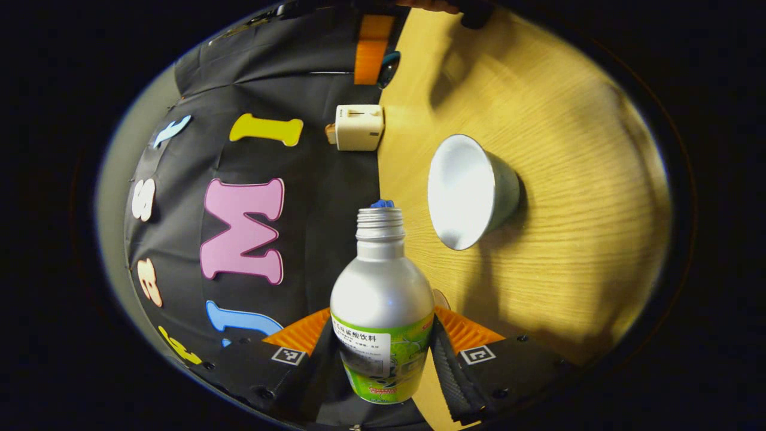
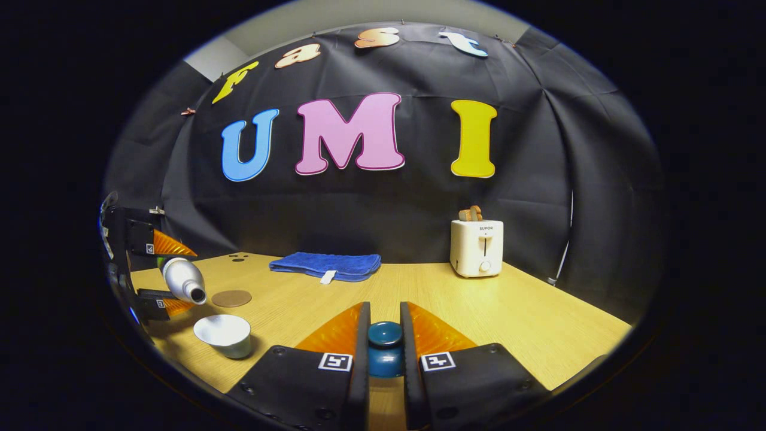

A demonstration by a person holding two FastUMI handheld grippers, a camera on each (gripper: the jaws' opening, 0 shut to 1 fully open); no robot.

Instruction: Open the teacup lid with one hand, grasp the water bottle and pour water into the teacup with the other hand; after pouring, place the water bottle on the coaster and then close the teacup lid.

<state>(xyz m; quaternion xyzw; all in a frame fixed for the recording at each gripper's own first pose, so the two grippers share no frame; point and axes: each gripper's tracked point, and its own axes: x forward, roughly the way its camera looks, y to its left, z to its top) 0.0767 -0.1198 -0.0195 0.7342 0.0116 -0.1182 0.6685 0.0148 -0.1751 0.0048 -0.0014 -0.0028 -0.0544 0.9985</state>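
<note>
The uncapped water bottle [image 1: 382, 305], clamped by the left gripper [image 1: 383, 353], tips toward the open teacup [image 1: 470, 191] on the table [image 1: 568, 239]; its mouth sits off-centre, so water could splash. The right gripper [image 2: 384, 353] pinches the lid [image 2: 384, 347].

Left gripper [image 1: 383, 353] clamped on the water bottle [image 1: 382, 299], both fingers pressing its sides, whole thing rolled over sideways so the bottle points out level. Seen from the right gripper view as well, out by the table's left edge [image 2: 158, 272], held up in the air with the bottle tipped mouth-down. Right gripper [image 2: 385, 347] sitting level near the table's front edge, fingers nearly together, pinching the knob of the dark blue teacup lid [image 2: 384, 350].
</note>
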